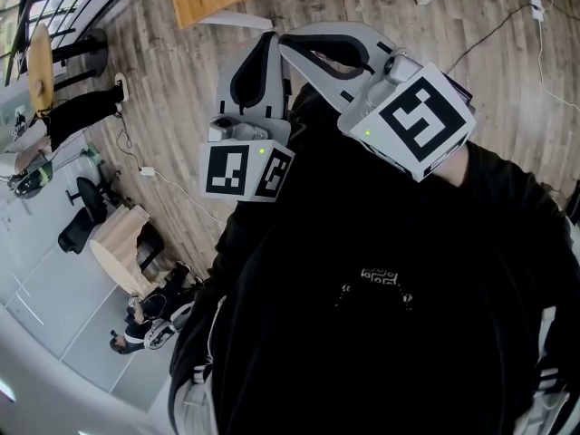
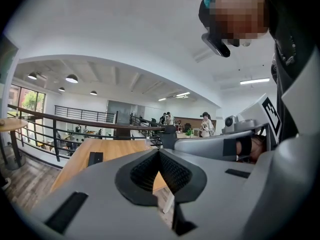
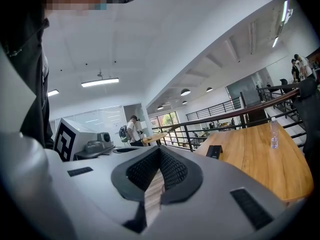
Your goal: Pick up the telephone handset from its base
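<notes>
Both grippers are held close before the person's [image 1: 381, 315] black-clad chest. The left gripper [image 2: 159, 153] has its jaws fully together with nothing between them. The right gripper [image 3: 160, 150] likewise has its jaws meeting, empty. Beyond them stands a wooden table [image 3: 260, 159]. It bears a small black object [image 3: 215, 151], too small to confirm as the telephone, and a clear bottle [image 3: 273, 134] farther along. A black railing [image 3: 225, 115] runs behind.

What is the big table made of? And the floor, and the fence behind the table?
The table looks like wood or a wood-look top: honey brown with faint grain and a smooth, slightly shiny face. The floor looks like wood or wood-print planks: grey-brown streaky strips, fairly matte. The railing looks like metal: thin, straight dark bars, probably painted black.
</notes>
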Demonstrator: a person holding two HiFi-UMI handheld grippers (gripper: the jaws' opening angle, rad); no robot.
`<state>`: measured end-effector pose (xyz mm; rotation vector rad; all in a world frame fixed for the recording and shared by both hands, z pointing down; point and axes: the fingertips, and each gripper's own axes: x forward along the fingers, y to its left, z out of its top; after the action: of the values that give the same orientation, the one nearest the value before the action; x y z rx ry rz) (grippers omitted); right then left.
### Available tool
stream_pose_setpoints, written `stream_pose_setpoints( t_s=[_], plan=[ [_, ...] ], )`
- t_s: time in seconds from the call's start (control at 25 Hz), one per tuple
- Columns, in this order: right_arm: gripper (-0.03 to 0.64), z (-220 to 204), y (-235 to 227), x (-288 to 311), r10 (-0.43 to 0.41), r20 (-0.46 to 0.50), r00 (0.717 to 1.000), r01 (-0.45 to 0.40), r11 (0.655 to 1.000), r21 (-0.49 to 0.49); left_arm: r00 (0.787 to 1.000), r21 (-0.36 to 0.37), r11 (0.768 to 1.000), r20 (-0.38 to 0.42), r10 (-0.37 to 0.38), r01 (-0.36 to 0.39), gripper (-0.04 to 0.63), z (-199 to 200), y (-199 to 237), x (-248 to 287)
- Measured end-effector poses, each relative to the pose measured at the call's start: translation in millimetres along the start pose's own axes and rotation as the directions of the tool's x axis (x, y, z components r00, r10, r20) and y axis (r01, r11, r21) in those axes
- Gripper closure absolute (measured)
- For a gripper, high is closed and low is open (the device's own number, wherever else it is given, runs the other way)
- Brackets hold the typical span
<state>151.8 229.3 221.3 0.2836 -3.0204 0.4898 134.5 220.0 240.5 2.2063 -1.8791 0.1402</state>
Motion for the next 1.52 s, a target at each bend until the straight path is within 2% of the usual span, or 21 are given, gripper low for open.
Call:
stream_pose_setpoints(
  t_s=[0.36,0.64,1.08,1.52],
  plan=[
    [0.601,6.8,-21.9,9.3,-0.042,0.010,0.999,0.042,0.999,-0.001,0.999,0.005,0.999,0.019,-0.050,0.050,0.589,4.8,8.2,23.9],
    [0.601,13.5,-44.0,35.0,-0.059,0.009,0.998,0.059,0.998,-0.012,0.998,0.004,0.998,0.020,-0.065,0.065,0.589,10.4,33.1,47.4],
    [0.601,26.8,-74.8,99.0,-0.083,-0.009,0.997,0.083,0.996,-0.015,0.996,-0.022,0.996,0.019,-0.089,0.089,0.589,22.3,95.8,81.4],
    [0.601,52.5,-108.6,171.9,-0.142,-0.027,0.989,0.141,0.989,-0.037,0.984,-0.025,0.985,0.039,-0.172,0.173,0.589,46.8,165.2,121.3]
  ],
)
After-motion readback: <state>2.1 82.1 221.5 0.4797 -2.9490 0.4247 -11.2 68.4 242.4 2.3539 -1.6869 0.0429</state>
